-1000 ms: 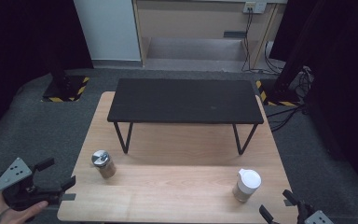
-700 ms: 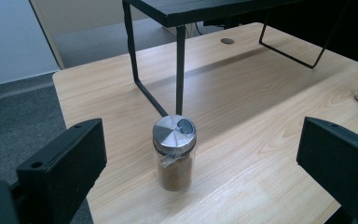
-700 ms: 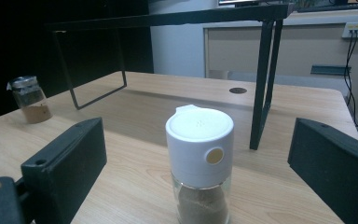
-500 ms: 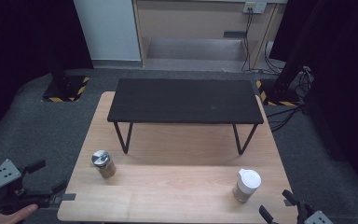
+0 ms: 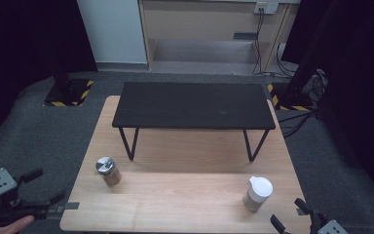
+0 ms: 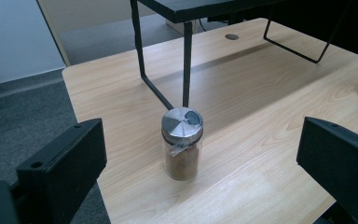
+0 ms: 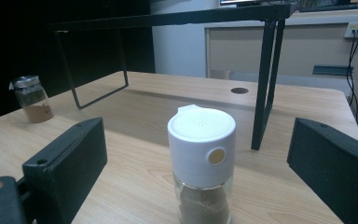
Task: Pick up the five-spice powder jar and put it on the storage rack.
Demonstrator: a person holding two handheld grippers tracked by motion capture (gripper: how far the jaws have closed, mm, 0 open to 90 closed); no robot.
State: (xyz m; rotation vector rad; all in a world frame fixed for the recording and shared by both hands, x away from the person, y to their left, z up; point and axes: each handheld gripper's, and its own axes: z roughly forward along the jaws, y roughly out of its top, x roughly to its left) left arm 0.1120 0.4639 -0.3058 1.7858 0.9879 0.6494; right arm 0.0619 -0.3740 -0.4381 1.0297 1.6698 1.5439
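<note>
- Nothing has been picked up yet: both containers stand upright on the wooden table (image 5: 185, 204), each facing an empty gripper, so reaching, gripping and moving them all look to be left.
- The jar (image 5: 108, 170), metal-lidded with brown powder, sits lower left of centre in the high view, in front of the black rack (image 5: 195, 105).
- The shaker (image 5: 258, 193), white-capped, stands at the lower right, near the table's front edge.
- The left gripper (image 5: 41, 187) hangs off the table's left edge at the lower left of the frame, held in a hand (image 5: 0, 225), jaws spread and pointed at the jar, well apart from it.
- The right gripper (image 5: 292, 214) sits at the bottom right, jaws spread wide, with the shaker (image 7: 201, 163) lined up just ahead between them, untouched.
</note>
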